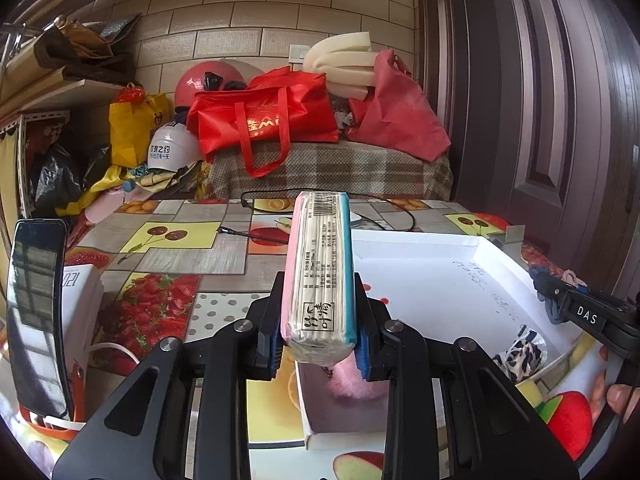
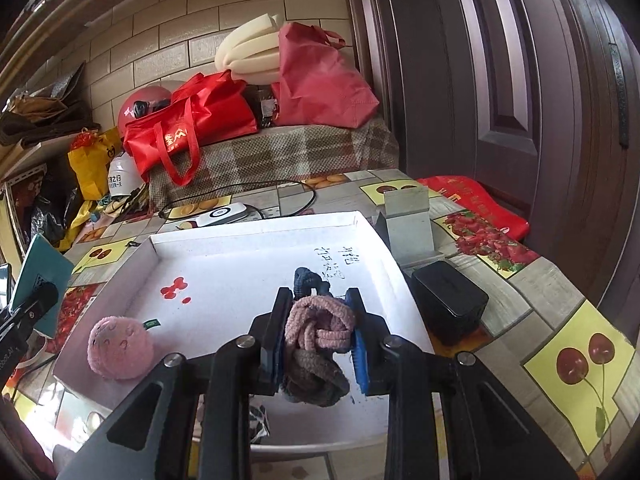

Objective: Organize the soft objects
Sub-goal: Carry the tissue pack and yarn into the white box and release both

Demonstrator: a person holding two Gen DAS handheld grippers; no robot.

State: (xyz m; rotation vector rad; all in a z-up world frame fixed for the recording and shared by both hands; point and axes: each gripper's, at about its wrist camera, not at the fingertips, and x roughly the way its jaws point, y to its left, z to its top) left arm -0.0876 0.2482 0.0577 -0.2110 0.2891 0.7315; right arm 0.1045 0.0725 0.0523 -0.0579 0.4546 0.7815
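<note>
My left gripper (image 1: 320,316) is shut on a tissue pack (image 1: 322,248) with pink and teal sides, held upright just above the left rim of the white tray (image 1: 420,280). Under it a pink plush ball (image 2: 120,348) lies in the tray's near left corner. My right gripper (image 2: 318,304) is shut on a knotted bundle of pink, brown and navy soft cords (image 2: 320,332) over the tray's middle (image 2: 240,264). In the left wrist view the right gripper (image 1: 560,300) comes in from the right. A leopard-print soft item (image 1: 520,354) lies in the tray.
A black box (image 2: 448,300) and a grey stand (image 2: 408,216) sit right of the tray. A white device (image 2: 220,214) with a black cable lies behind it. A phone (image 1: 36,312) stands at the left. Red bags (image 1: 264,120) pile on the covered bench behind; a door is on the right.
</note>
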